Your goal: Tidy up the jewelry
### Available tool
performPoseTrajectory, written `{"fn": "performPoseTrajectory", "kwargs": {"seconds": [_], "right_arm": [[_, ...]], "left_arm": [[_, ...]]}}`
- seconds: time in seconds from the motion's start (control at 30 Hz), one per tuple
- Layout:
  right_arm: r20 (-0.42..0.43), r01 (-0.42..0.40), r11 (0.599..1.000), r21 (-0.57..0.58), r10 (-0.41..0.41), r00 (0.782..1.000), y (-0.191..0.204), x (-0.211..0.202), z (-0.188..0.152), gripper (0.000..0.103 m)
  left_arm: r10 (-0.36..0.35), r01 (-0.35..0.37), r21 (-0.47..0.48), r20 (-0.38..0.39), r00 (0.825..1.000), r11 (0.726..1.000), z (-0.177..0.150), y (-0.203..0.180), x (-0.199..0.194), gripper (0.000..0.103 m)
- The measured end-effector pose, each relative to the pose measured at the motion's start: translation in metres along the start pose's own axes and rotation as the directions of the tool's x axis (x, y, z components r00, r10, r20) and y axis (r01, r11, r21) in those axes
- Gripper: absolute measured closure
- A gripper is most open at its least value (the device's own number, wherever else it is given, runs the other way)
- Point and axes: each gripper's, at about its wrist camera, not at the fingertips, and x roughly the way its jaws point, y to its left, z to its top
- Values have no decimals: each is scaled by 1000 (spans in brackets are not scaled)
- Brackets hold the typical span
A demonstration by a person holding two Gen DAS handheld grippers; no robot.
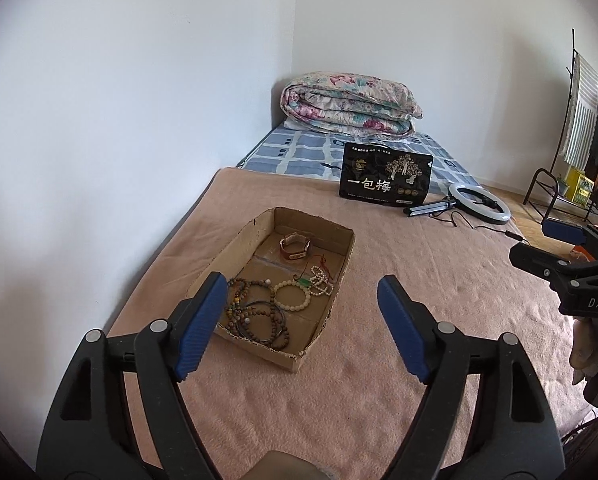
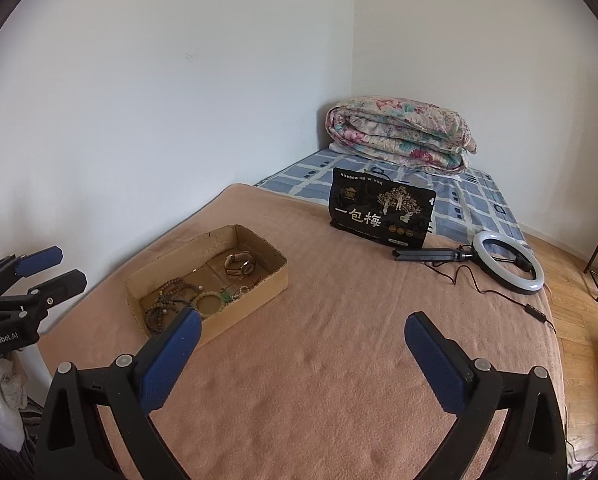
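Jaws, left gripper (image 1: 299, 312): spread wide, nothing between the blue pads; they hang above and in front of the cardboard box (image 1: 341, 248), whose near end shows in the gap between them.
Jaws, right gripper (image 2: 303, 332): spread to their widest, nothing held; the cardboard box lies beyond and to the left of the left pad, apart from it, with only pink blanket (image 2: 319, 380) in the gap.
Right gripper seen from the left wrist (image 1: 539, 248): at the far right edge, well to the right of the box.
Box position: on the pink blanket, near the wall-side edge of the bed, its long axis running away from both cameras.
Jewelry position: all inside the box, none on the blanket.
Dark bead bracelets (image 1: 255, 316): several brown and dark strands, looped and overlapping, in the near end of the box.
Pale bead bracelet (image 1: 293, 296): one cream ring, lying flat, just right of the dark strands.
Small-bead strand (image 1: 319, 280): whitish beads with a green piece and red cord, against the right wall of the box.
Watch (image 1: 295, 247): brown strap curled, at the far end of the box.
Beyond the box: black printed bag (image 1: 387, 180), standing; ring light (image 1: 481, 204), lying flat to the bag's right.
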Motion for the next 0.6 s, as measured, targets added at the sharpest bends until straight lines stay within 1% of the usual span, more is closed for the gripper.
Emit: {"fn": "performPoseTrajectory", "kwargs": {"seconds": [0.1, 0.17, 0.2, 0.27, 0.33, 0.6], "right_arm": [[-6, -2, 1000, -2, 2, 1000, -2, -2, -7, 0], [-1, 3, 1000, -4, -3, 1000, -2, -5, -9, 0], [2, 4, 1000, -6, -4, 1000, -2, -6, -10, 0], [10, 8, 1000, -16, -8, 1000, -2, -6, -12, 0], [11, 11, 1000, -23, -11, 1000, -2, -5, -15, 0], [-16, 29, 1000, 0, -29, 999, -12, 11, -28, 0]], "left_arm": [[18, -18, 4, 2, 1000, 1000, -2, -2, -2, 15], [38, -39, 12, 28, 999, 999, -5, -5, -7, 4], [46, -47, 16, 40, 998, 999, -6, -5, -8, 2], [57, -59, 31, 62, 996, 998, -7, -8, -11, 2], [68, -71, 41, 64, 996, 997, -8, -11, -11, 1], [74, -75, 50, 20, 997, 996, -15, -15, 3, 0]]}}
